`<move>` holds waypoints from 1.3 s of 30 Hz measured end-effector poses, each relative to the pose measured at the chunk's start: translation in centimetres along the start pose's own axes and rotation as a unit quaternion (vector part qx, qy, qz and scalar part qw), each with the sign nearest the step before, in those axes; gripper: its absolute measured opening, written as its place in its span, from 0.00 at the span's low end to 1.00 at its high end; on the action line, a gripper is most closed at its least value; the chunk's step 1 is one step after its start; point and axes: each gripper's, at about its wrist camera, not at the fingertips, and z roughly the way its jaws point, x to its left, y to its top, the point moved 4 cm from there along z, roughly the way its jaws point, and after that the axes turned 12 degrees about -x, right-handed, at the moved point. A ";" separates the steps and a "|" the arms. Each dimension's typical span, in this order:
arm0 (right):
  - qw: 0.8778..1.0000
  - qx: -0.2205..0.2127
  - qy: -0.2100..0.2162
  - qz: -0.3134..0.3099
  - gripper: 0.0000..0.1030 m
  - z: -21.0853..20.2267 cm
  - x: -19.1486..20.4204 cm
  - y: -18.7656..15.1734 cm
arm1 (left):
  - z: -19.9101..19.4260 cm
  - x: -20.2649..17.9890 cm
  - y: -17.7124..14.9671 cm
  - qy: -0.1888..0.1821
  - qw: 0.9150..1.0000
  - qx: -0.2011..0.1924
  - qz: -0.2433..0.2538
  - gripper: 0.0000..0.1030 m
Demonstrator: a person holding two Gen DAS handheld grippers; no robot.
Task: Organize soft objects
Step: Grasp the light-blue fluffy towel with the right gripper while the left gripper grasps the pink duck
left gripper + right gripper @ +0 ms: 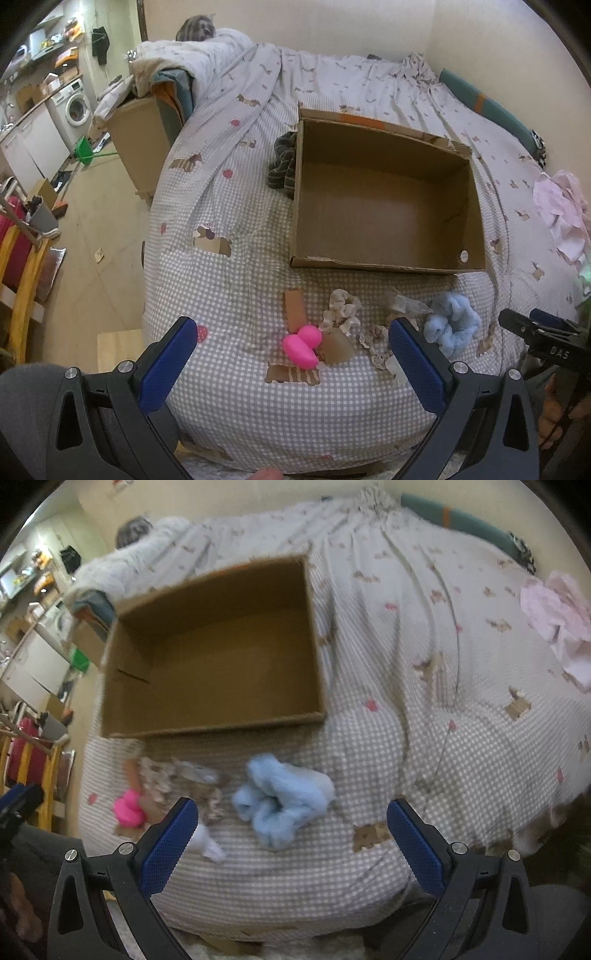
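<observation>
From the left wrist view, the left tongs (291, 354) are wide open and hold nothing. They hang over the near edge of the bed (229, 398). Just past them lies a pink toy (301, 345), and beside it a frilly beige scrunchie (341, 310) and a fluffy blue thing (452, 326). The cardboard box (384, 206) sits a bit farther back, and it looks empty. I think the job now is to pick one soft thing and drop it in the box. The pink toy is nearest, so go down straight over it and close gently.

From the right wrist view, which is blurry, the right tongs (291, 834) are wide open too, with nothing in them. The fluffy blue thing (282, 805) lies between the two blue pads. Push down into the fluff before closing, so it does not slip out.
</observation>
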 end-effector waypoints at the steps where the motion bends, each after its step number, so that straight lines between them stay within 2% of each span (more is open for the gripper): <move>1: 1.000 0.009 -0.001 0.005 1.00 0.5 -0.5 0.1 | 0.4 0.0 0.3 0.000 1.000 0.005 0.002 1.00; 6: 0.999 0.035 0.000 0.038 1.00 2.1 -2.5 0.6 | 2.4 -0.3 1.6 -0.015 0.999 0.028 0.004 1.00; 12: 0.995 0.024 0.013 0.094 1.00 3.5 -4.7 1.0 | 5.5 0.5 1.1 0.002 0.999 0.041 -0.003 1.00; 15: 0.991 0.047 0.012 0.125 1.00 4.7 -5.3 0.2 | 7.4 1.7 -0.7 0.010 0.996 0.079 -0.038 1.00; 17: 0.991 0.054 0.017 0.123 1.00 5.2 -5.0 0.1 | 8.1 2.0 -1.6 0.002 0.992 0.106 -0.063 1.00; 21: 0.994 0.078 0.019 0.074 1.00 6.5 -2.5 -0.4 | 8.4 1.5 -1.7 0.003 0.993 0.107 -0.047 1.00; 24: 0.995 0.091 -0.021 -0.018 1.00 7.8 0.2 -1.1 | 8.4 1.6 -1.5 0.008 0.993 0.104 -0.049 1.00; 26: 0.991 0.093 -0.047 -0.080 1.00 8.5 2.0 -1.6 | 8.3 1.9 -1.5 0.010 0.993 0.106 -0.055 1.00; 30: 0.979 0.102 -0.049 -0.168 1.00 9.6 5.5 -2.7 | 8.5 2.3 -1.9 0.013 0.992 0.114 -0.057 1.00; 34: 0.970 0.115 -0.056 -0.208 1.00 10.5 7.4 -3.4 | 8.9 2.5 -1.9 0.018 0.992 0.115 -0.054 1.00; 39: 0.971 0.111 -0.065 -0.203 0.76 11.0 7.1 -3.2 | 9.6 3.5 -2.3 0.035 0.989 0.128 -0.071 1.00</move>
